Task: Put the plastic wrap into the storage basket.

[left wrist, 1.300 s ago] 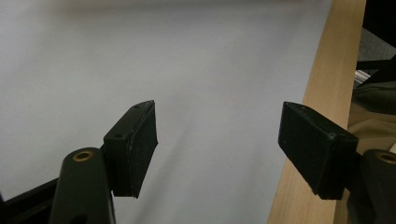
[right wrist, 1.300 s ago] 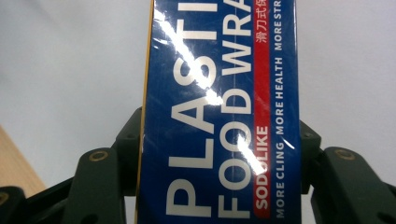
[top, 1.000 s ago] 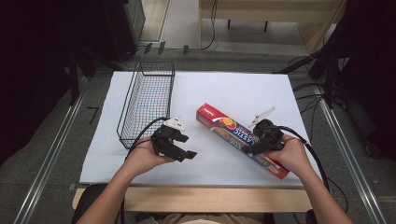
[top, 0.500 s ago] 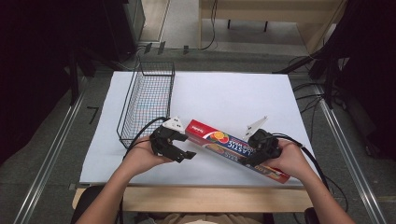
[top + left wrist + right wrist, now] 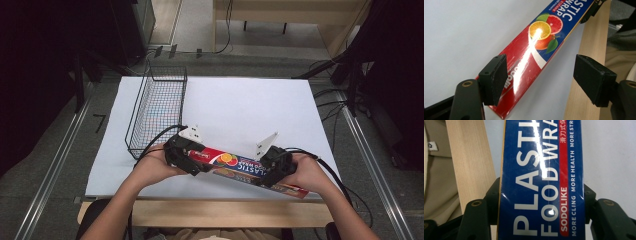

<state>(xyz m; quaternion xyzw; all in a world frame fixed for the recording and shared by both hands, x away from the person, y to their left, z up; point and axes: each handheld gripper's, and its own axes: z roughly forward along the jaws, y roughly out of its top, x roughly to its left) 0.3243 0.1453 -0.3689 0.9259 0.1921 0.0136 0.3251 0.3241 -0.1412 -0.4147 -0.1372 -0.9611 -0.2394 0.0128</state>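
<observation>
A: What is the right hand-held gripper [image 5: 274,170] doing?
B: Its jaws are clamped on the two long sides of the box [image 5: 240,166] of plastic wrap, close to its blue end. In the right gripper view the box [image 5: 541,180] runs straight up between them.

A: And the left hand-held gripper [image 5: 192,161]?
B: Spread wide. In the left gripper view one pad [image 5: 495,77] lies against the red end of the box [image 5: 531,50]; the other stands well apart from it, over the wooden edge.

A: Where is the box?
B: Near the front edge of the white worktop [image 5: 235,107], slanting between the two hands, red end to the left. I cannot tell whether it rests on the sheet or is lifted.

A: Anything else?
B: A wire basket [image 5: 157,107] stands just behind the left hand [image 5: 152,167], on the left part of the worktop.
</observation>
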